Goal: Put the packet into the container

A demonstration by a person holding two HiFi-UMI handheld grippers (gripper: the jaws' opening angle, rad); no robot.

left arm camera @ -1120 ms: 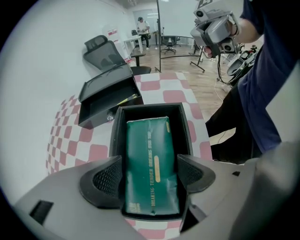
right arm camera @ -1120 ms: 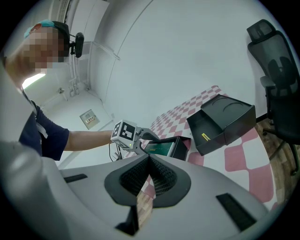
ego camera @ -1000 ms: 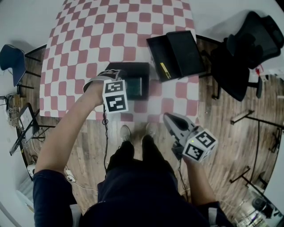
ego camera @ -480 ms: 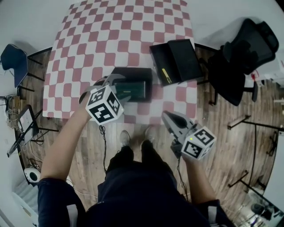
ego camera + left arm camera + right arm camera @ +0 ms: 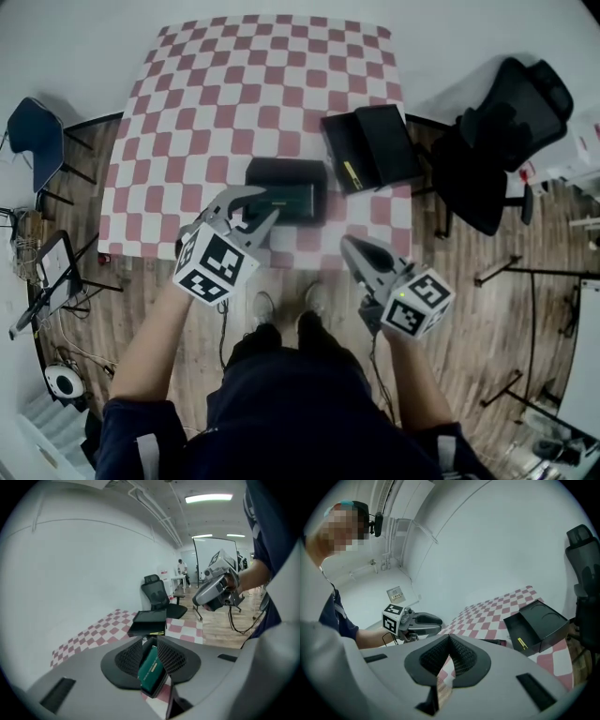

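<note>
green packet (image 5: 292, 197) lies flat inside the black container (image 5: 281, 167), which sits at the near edge of the bench (image 5: 234, 94), a bench covered in a red and white checked cloth. just to the right of the container and a little farther back stands an open black box (image 5: 370, 145) with a yellow mark on its near side. the left gripper (image 5: 262, 208) hangs over the near left end of the container, pointing down toward it. its fingers have just been closing and now stand a narrow gap apart, pinching nothing. in the left gripper view the packet in its container shows through that gap, lying below. the right gripper (image 5: 354, 251) hovers off the near right edge of the bench, over the wooden floor (image 5: 469, 309), well apart from the container, its fingers pressed together at the tips and holding nothing. a black office chair (image 5: 502, 131) stands to the right of the bench and a blue chair (image 5: 37, 141) to the left.
</note>
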